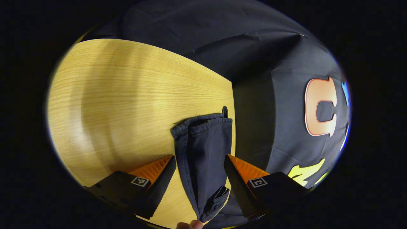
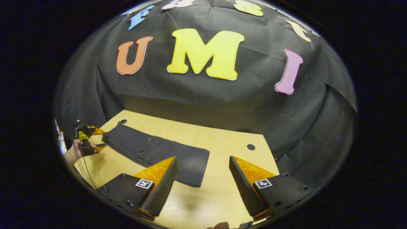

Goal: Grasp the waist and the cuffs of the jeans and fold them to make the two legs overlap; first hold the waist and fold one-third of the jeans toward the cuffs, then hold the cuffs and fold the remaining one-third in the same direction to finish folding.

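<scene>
Left gripper view: the left tool [image 1: 199, 167] was spread wide with nothing gripped. The jeans [image 1: 203, 152] ran straight out between its 2 fingers, legs stacked, cuffs at the far end. They lay along the worktop [image 1: 127, 105] edge, with a small round hole [image 1: 225, 111] just past the cuffs.

Right gripper view: the right tool [image 2: 203, 175] was wide open too, holding nothing. The jeans [image 2: 155, 151] lay flat ahead and off to its left, 1 end reaching behind its left finger. Another hole [image 2: 251, 147] sat ahead on the right. The left tool [image 2: 95, 138] was at the jeans' far end, a hand [image 2: 74, 152] holding it.
</scene>
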`<state>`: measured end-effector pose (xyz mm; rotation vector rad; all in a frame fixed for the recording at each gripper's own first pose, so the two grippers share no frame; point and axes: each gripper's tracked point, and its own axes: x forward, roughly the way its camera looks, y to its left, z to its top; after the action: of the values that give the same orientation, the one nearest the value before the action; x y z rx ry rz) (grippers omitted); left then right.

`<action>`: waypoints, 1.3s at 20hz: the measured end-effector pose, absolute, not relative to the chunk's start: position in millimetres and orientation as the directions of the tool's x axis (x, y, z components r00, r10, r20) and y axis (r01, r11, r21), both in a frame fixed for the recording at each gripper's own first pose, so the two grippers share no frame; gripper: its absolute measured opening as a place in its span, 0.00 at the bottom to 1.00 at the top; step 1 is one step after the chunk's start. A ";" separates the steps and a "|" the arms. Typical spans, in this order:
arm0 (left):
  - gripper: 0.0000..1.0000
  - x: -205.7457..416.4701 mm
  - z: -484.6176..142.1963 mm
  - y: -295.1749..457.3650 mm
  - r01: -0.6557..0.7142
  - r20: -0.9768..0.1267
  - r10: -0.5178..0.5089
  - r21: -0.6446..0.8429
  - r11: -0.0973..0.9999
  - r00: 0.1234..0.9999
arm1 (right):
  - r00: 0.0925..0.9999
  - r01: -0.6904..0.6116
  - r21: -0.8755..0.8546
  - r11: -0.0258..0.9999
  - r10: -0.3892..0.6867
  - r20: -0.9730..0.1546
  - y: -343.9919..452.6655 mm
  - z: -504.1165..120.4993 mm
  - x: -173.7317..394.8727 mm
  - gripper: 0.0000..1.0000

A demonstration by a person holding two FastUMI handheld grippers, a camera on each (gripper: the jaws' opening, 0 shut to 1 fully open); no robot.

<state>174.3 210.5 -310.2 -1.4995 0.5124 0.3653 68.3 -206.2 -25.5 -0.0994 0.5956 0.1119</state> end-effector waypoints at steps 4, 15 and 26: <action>0.98 200.5 -309.0 209.0 -0.498 -0.502 -0.096 -0.865 0.058 0.860 | 0.810 -0.148 -0.068 0.987 0.082 -0.581 -205.5 -32.5 66.2 0.99; 0.08 208.6 -313.8 206.6 -0.541 -0.552 -0.047 -0.828 0.147 0.833 | 0.817 -0.048 -0.038 0.998 0.017 -0.576 -239.3 -35.8 27.2 0.99; 0.07 220.3 -157.8 128.2 -0.313 -0.403 -0.091 -0.816 0.485 0.910 | 0.857 0.024 0.026 0.999 -0.007 -0.516 -274.5 -16.1 -34.3 0.99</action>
<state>220.3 128.2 -157.8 -1.0638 0.4249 0.1406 -34.3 -274.5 -16.1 0.0315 0.5415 -0.0161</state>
